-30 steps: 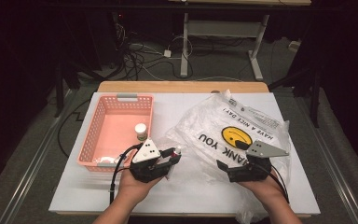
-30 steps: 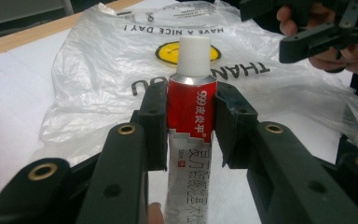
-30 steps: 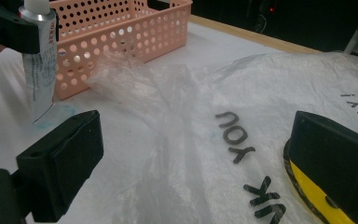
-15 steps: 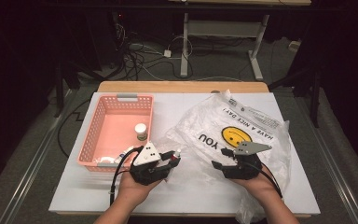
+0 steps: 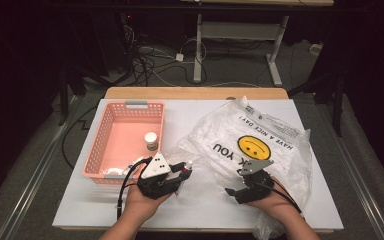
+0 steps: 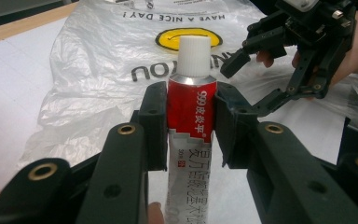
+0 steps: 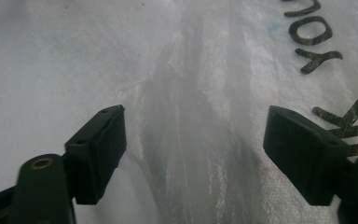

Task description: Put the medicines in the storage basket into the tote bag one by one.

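Since a second ago, the right gripper [image 7: 193, 154] has sunk toward the plastic bag [image 5: 260, 145]; its jaws, just reopening, stand wide astride a bag fold. Between the left gripper's [image 6: 189, 123] pads sits a clamped red ointment tube [image 6: 190, 112].

My left hand-held gripper [image 5: 184, 173] is black, with a pale grey three-cornered plate on top dotted with small dark marks, and a black cable looping off its left side. My right hand-held gripper [image 5: 234, 192] is black too, under a darker grey plate. Its linkage arms carry brass-coloured rivets, and its blocky pads show small screw holes. My forearms are bare.
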